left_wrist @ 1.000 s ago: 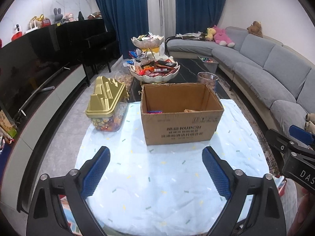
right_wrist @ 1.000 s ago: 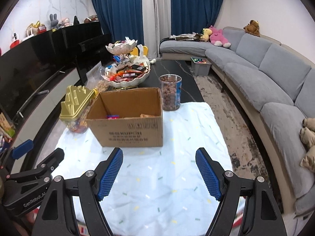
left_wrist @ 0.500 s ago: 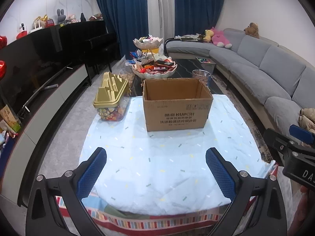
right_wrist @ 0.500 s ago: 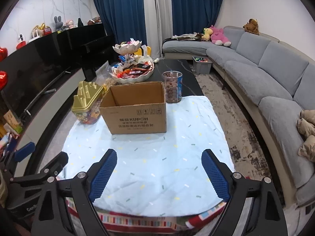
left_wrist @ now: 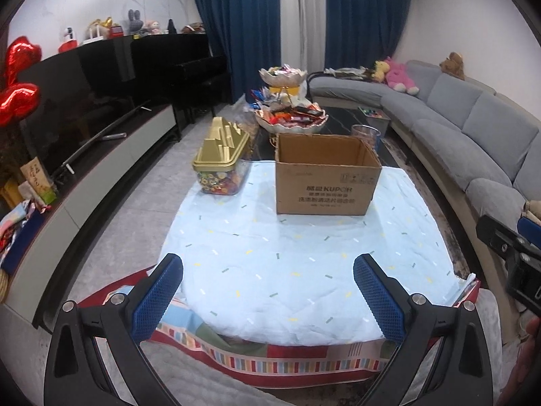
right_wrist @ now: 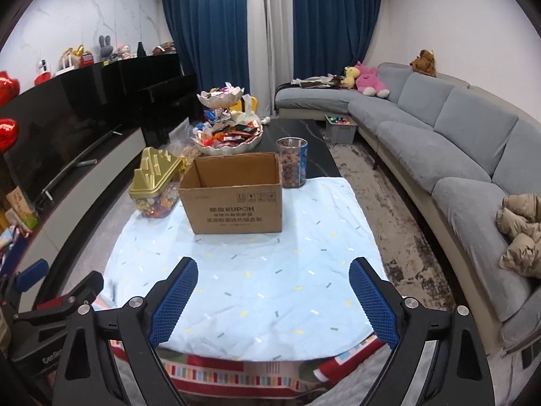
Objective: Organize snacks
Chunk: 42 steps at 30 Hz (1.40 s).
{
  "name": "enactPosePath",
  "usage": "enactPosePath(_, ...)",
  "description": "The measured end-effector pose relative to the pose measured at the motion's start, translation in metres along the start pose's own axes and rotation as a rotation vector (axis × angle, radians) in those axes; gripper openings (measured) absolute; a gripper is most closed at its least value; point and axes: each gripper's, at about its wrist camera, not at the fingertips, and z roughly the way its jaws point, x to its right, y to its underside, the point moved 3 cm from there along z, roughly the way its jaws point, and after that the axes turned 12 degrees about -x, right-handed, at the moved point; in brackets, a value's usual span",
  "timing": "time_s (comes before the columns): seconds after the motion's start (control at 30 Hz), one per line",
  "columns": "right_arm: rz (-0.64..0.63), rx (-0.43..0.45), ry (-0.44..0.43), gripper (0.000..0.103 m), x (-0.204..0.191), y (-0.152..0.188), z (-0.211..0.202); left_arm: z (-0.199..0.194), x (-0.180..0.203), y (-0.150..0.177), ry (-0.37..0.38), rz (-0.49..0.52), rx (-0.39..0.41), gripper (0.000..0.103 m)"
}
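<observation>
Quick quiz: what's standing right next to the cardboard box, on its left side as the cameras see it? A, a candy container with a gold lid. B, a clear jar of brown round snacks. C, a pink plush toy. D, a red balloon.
A: the candy container with a gold lid stands on the blue cloth just left of the cardboard box.

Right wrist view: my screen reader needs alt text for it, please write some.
Open right tongs, holding nothing, hang over the near edge of a blue cloth on a low table. Farther back on the cloth stand an open cardboard box, a gold-lidded candy tub on its left and a jar behind its right corner; a grey sofa curves along the right.
</observation>
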Motion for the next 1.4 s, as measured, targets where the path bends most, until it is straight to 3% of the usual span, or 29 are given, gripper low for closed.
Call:
enactPosePath(0.4,0.012,0.036,0.011,0.092,0.004,0.011,-0.02,-0.013,-0.01,0.011,0.005,-0.035,0.029,0.103)
enactPosePath(1.4,0.029,0.033,0.001,0.092,0.009,0.013,-0.02,-0.013,-0.005,0.013,0.01,-0.021,0.028,0.103)
